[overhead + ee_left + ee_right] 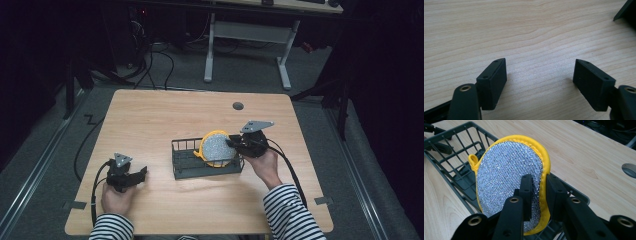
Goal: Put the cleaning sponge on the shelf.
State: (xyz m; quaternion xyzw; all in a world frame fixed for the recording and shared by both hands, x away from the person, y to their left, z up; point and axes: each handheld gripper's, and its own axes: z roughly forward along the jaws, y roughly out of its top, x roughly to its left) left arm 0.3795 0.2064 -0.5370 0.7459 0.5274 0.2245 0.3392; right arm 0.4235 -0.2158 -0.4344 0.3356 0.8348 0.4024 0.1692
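Right claw (537, 192): I have its two black jaws nearly together, one on each face of the oval scouring pad with silver mesh and yellow cloth edging (509, 173). In the right gripper view the left jaw lies against the mesh face; the right jaw sits at the yellow rim behind, and I cannot tell whether that one presses.

Scouring pad: standing on edge, upright, at the right end of the dark grey wire basket (456, 151), its lower part inside the basket walls. A small yellow loop sticks out at its side. In the high view the pad (216, 148) leans at the basket's (186, 162) right end with my right claw (234, 142) against it.

Left claw (540, 75): jaws wide apart, nothing between them, low over bare wood.

Light wooden desk (150, 115): carries the basket near its centre; my left claw (141, 173) sits well apart from it.
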